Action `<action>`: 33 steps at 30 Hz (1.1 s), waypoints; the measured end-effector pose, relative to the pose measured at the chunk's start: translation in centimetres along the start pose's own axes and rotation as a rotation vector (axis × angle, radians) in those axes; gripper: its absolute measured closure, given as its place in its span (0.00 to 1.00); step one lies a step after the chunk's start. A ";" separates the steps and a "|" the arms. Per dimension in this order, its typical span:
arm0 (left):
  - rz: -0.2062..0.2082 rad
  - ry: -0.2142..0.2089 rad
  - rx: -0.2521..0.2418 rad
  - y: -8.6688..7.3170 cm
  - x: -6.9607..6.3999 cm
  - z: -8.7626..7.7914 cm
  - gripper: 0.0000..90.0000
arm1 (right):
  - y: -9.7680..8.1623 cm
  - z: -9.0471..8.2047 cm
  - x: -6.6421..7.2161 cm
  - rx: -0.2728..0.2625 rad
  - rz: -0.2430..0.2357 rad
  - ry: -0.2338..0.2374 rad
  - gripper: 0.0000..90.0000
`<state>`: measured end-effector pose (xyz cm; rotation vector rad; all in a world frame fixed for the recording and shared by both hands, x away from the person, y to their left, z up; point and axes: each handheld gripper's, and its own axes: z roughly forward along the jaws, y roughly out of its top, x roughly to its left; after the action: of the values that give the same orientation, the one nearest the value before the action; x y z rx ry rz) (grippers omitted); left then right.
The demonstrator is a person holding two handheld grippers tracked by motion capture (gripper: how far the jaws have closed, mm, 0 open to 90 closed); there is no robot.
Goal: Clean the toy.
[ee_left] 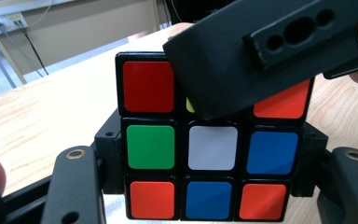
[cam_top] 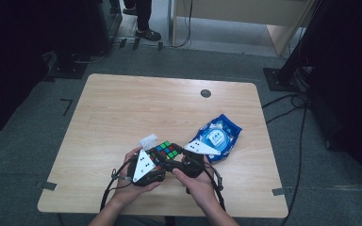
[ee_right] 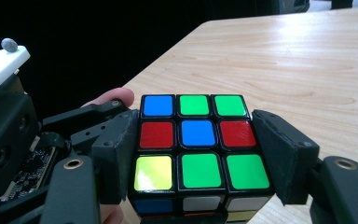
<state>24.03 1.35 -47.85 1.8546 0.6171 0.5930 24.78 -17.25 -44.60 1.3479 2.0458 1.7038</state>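
Both grippers meet on one puzzle cube (cam_top: pixel 166 151), held just above the table (cam_top: pixel 122 108) near the middle of its front edge, where the person's forearms come in.

Left gripper (cam_top: pixel 152 162): its jaws stand one on each side of the cube's middle and lower layers, pads pressed flat against the black sides — clamped on the cube. In the left gripper view the cube (ee_left: pixel 209 140) faces the camera with a white centre tile, green to its left, blue to its right, red and orange tiles at the corners. The body of the other gripper covers the upper right part of that face.

Right gripper (cam_top: pixel 176 162): in the right gripper view its two jaws bracket the cube (ee_right: pixel 195 140) at both sides, pads hard against the cube's black edges — clamped as well. The face turned up there has a blue centre, red tiles at either side, green tiles along the far and near rows, one blue tile at the far corner and one yellow at the near corner. A fingertip of the left hand (ee_right: pixel 112 98) shows just behind the left-hand jaw.

Elsewhere on the table: a blue packet (cam_top: pixel 219 136) lies toward the right edge, just beyond the right gripper, and a small white object (cam_top: pixel 148 140) lies just beyond the left gripper. A dark round grommet (cam_top: pixel 206 93) sits near the far edge.
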 end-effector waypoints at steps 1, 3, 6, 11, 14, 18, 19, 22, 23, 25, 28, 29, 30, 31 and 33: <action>-0.001 -0.001 0.000 0.0 0.0 0.0 0.37 | 0.0 0.0 0.0 0.002 0.003 0.001 0.38; -0.001 0.000 -0.001 0.0 0.0 0.0 0.37 | 0.0 0.0 0.0 0.003 0.002 0.001 0.38; -0.006 -0.001 -0.002 0.0 0.0 0.0 0.37 | 0.0 0.0 0.0 0.004 0.005 0.001 0.38; -0.005 -0.002 0.005 0.1 0.0 -0.1 0.37 | 0.0 0.1 -0.1 0.010 0.009 0.004 0.38; 0.012 0.009 -0.003 0.1 -0.1 -0.2 0.38 | 0.0 0.1 -0.1 0.004 -0.003 0.010 0.38; -0.024 -0.011 -0.016 0.1 0.6 -0.4 0.38 | 0.1 0.0 0.2 -0.027 -0.050 0.013 0.37; -0.032 -0.006 -0.015 0.0 0.8 -0.5 0.38 | 0.1 0.0 0.3 -0.040 -0.058 0.012 0.37; -0.076 0.019 -0.012 -0.3 2.1 -0.9 0.38 | 0.4 -0.3 0.3 -0.077 -0.055 0.026 0.33; -0.085 0.028 -0.011 -0.4 2.6 -1.1 0.38 | 0.5 -0.5 0.2 -0.093 -0.058 0.020 0.33; -0.119 0.052 -0.019 -0.6 3.8 -1.7 0.38 | 0.7 -0.9 -0.1 -0.126 -0.054 0.005 0.33; -0.145 0.090 -0.028 -0.8 5.4 -2.6 0.38 | 0.9 -1.2 -0.6 -0.164 -0.046 -0.015 0.34; -0.154 0.099 -0.030 -0.9 5.9 -2.9 0.38 | 0.8 -1.1 -0.7 -0.161 -0.052 -0.023 0.35; -0.161 0.111 -0.035 -0.9 6.3 -3.2 0.38 | 0.6 -0.9 -0.8 -0.151 -0.063 -0.030 0.35; -0.165 0.121 -0.039 -0.9 6.7 -3.4 0.38 | 0.4 -0.6 -0.9 -0.136 -0.070 -0.036 0.35; -0.181 0.135 -0.050 -0.8 7.4 -4.0 0.38 | -0.4 0.2 -1.0 -0.107 -0.081 -0.045 0.37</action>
<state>26.82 9.22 -46.46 1.6997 0.8425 0.6112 25.33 -17.82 -45.39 1.2414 1.9286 1.7064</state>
